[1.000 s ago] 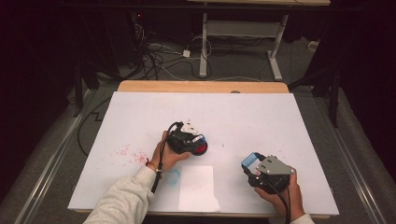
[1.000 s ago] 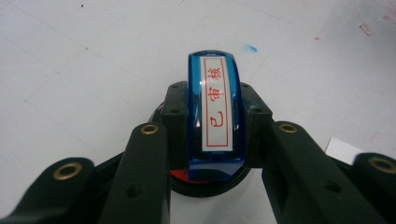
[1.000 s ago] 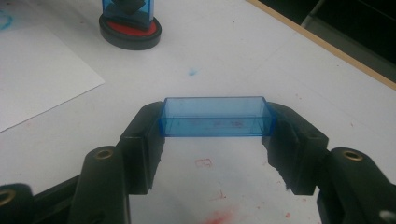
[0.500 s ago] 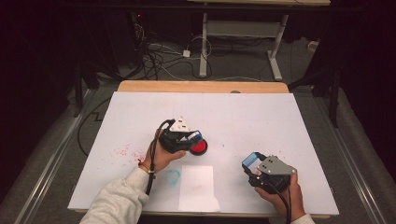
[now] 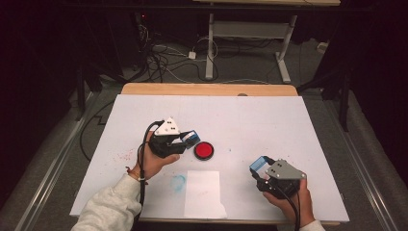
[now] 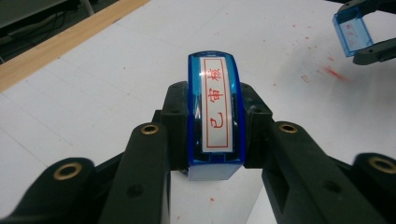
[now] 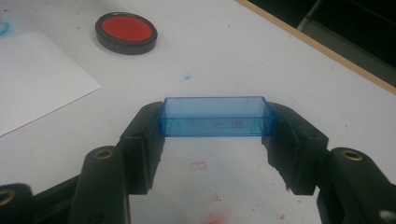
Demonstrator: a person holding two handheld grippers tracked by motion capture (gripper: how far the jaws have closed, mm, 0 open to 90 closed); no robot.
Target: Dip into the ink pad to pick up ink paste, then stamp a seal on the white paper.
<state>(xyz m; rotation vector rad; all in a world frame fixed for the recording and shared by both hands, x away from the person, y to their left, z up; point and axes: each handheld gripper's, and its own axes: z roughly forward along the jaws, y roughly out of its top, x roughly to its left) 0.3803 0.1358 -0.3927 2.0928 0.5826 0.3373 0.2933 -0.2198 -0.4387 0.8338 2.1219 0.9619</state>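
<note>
The left gripper (image 5: 188, 138), jaws pinching the blue stamp (image 6: 215, 114), has lifted off the red ink pad (image 5: 204, 150) at frame centre, apparently inked and ready for the paper (image 5: 203, 193), while the right gripper (image 7: 215, 140) keeps clamping the stamp's blue cap (image 7: 215, 116).

R gripper (image 7: 215, 140) clamps blue cap (image 7: 215, 116); red ink pad (image 7: 126, 31) beyond.

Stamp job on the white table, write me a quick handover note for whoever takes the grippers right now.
Left gripper: shut on the blue stamp, held above the table, just left of the red ink pad.
Right gripper: shut on the clear blue stamp cap, near the table's front right.
White paper sheet lies at the front edge, between the hands; no clear print shows on it.
Done: cap is off, ink pad is open.
Left, most likely: ink the stamp if needed, press it on the paper, then recap.
</note>
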